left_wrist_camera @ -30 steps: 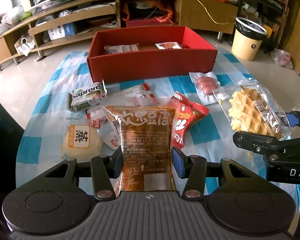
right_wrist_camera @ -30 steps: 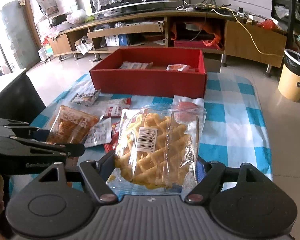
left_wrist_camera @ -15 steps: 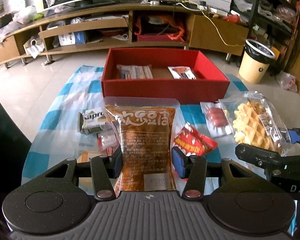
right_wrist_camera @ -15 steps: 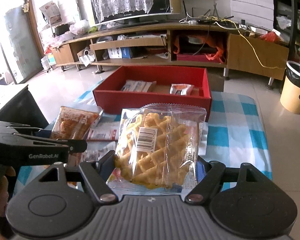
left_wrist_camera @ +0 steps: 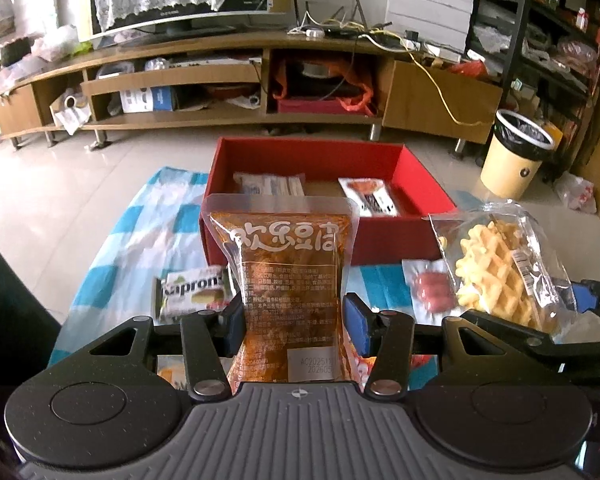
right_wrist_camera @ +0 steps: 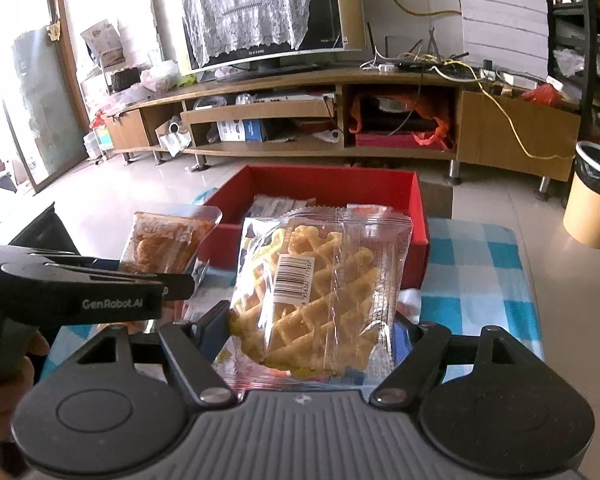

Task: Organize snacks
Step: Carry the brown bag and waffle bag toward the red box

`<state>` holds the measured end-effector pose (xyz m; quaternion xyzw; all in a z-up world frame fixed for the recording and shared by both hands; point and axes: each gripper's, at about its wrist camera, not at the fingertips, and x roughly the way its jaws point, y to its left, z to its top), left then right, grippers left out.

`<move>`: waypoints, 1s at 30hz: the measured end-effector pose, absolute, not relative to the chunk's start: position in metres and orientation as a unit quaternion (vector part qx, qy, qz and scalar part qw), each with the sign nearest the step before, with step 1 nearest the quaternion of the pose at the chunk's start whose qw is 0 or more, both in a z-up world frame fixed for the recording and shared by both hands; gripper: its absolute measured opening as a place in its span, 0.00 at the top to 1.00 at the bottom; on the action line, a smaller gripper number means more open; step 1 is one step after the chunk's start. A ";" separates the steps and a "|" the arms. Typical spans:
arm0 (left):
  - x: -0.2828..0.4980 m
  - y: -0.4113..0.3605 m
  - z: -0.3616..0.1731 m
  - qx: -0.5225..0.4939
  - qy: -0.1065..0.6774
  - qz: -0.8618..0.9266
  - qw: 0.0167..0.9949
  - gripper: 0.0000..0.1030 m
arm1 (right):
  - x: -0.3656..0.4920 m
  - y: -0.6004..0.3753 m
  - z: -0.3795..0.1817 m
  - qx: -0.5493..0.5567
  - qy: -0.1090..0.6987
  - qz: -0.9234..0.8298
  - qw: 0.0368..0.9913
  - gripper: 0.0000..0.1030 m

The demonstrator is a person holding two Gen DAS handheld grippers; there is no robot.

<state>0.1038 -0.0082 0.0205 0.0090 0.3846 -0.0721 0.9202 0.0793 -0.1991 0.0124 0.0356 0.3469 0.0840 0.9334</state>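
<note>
Above the checked cloth, left gripper (left_wrist_camera: 293, 322) clamping tofu packet (left_wrist_camera: 286, 280), right gripper (right_wrist_camera: 314, 340) clamping waffle bag (right_wrist_camera: 320, 288), both raised.

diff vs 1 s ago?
Both grippers carried their packets up and forward toward the red box. Left gripper stays shut on the brown tofu packet, right gripper on the waffle packet. Nothing released; snacks in the box unchanged.
</note>
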 end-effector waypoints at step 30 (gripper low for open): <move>0.264 -0.020 -0.003 0.017 0.376 -0.033 0.926 0.43 | 0.254 -0.217 -0.021 0.060 0.335 0.072 0.938 0.29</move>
